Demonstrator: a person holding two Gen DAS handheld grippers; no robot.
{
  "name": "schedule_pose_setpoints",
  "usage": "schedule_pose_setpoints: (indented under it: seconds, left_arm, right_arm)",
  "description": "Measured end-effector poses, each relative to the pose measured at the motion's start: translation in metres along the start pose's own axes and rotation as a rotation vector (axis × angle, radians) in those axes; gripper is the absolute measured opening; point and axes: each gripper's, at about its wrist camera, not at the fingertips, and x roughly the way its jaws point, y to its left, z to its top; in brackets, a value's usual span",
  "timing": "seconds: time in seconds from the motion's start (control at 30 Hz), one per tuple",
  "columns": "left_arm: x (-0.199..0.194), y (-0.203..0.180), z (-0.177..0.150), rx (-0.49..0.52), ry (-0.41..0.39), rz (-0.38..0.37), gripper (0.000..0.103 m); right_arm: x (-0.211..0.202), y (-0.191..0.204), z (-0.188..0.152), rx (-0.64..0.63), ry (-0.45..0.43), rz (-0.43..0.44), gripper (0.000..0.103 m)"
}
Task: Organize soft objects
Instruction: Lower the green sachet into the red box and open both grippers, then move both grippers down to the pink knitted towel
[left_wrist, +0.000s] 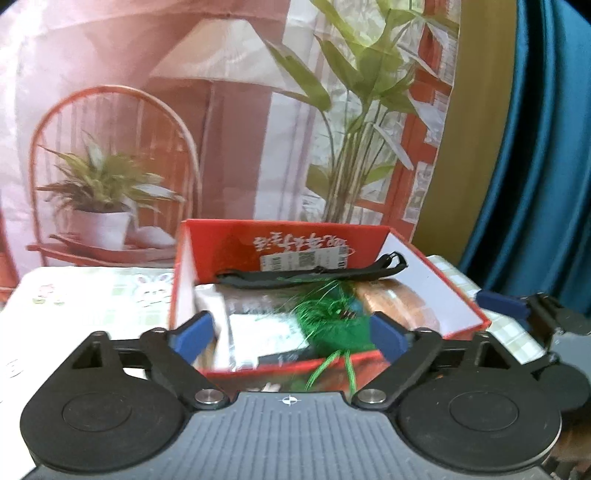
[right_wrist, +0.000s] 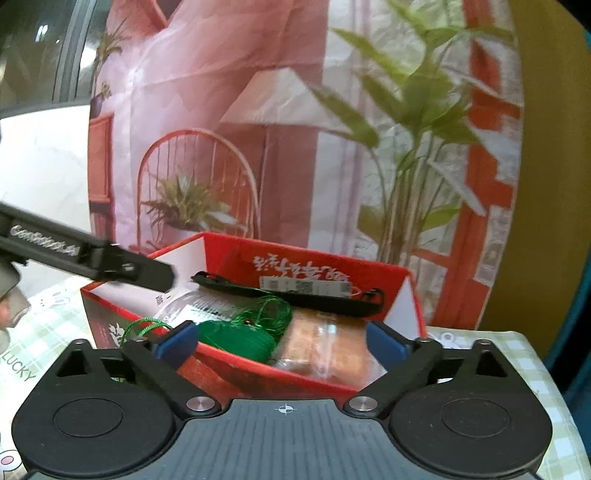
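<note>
A red box (left_wrist: 461, 295) (right_wrist: 399, 284) stands on the table, filled with soft things. Inside lie a green tasselled bundle (left_wrist: 332, 325) (right_wrist: 236, 336), a wrapped orange-brown loaf (left_wrist: 399, 299) (right_wrist: 325, 347), a clear packet with a white label (left_wrist: 266, 332) (right_wrist: 192, 306) and a black strap (left_wrist: 310, 275) (right_wrist: 288, 291) across the back. My left gripper (left_wrist: 293, 334) hovers over the box's near side, open, with nothing pressed between its blue pads. My right gripper (right_wrist: 282, 345) is open too, in front of the box's near wall. The right gripper's finger (left_wrist: 502, 301) shows at the right of the left wrist view.
A green-checked tablecloth (left_wrist: 92, 295) (right_wrist: 517, 354) with rabbit prints covers the table. A printed backdrop (left_wrist: 221, 129) of a lamp, chair and plants hangs right behind the box. A blue curtain (left_wrist: 535, 147) is at the far right. The left gripper's black arm (right_wrist: 92, 254) reaches over the box's left corner.
</note>
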Motion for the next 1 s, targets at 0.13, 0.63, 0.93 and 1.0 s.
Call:
schedule_pose_setpoints:
  seconds: [0.13,0.63,0.93,1.0]
  left_arm:
    - [-0.022,-0.002,-0.021,-0.017,-0.009,0.075,0.103]
    - [-0.014,0.014,-0.105,-0.125,0.231,0.250,0.103]
    - [-0.003,0.019,-0.125,-0.142,0.299,0.253,0.103]
    - [0.000,0.022,-0.128,-0.162,0.307,0.248,0.103]
  right_arm:
    - [-0.016,-0.007,-0.014,0.035,-0.012,-0.022,0.103]
    - [-0.016,-0.011,-0.085,0.090,0.153,-0.135,0.103]
    - [-0.002,-0.007,-0.101,0.050,0.236,-0.143,0.103]
    - [0.002,-0.006,-0.102,0.054,0.263,-0.141,0.103]
